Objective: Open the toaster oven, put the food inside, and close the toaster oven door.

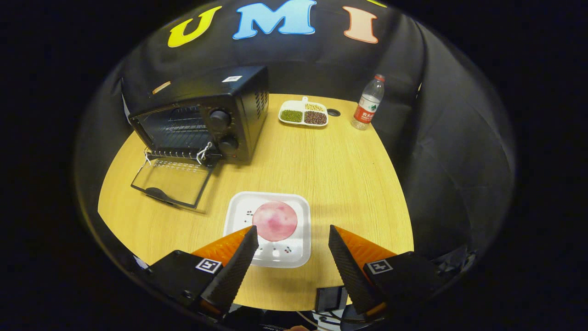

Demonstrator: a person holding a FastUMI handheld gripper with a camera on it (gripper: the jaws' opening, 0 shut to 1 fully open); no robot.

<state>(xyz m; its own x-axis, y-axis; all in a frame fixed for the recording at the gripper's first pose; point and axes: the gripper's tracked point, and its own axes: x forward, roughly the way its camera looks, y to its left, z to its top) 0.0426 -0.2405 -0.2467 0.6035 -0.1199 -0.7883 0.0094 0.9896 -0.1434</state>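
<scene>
Jaws of the gripper [291,234]: spread wide, holding nothing, poised above the near part of the desk [349,184].

Square white plate [239,216]: flat on the desk, just ahead of the jaws and partly between them; one fingertip overlaps its near corner in the view. Small dark markings on its surface.

Round pink food item [274,220]: lies on the plate, toward its far half, just beyond the fingertips.

Black toaster oven [239,105]: stands at the far side of the desk, well apart from the plate. Door [172,181] dropped fully open, lying flat on the desk with its glass pane up. Wire rack visible inside. Two round knobs [219,119] stacked on the front panel beside the opening.

White divided dish [303,114]: beyond the oven's side, holding green, brown and pale beans in separate compartments.

Plastic water bottle [368,103]: upright, near the far edge, just beside the divided dish.
</scene>
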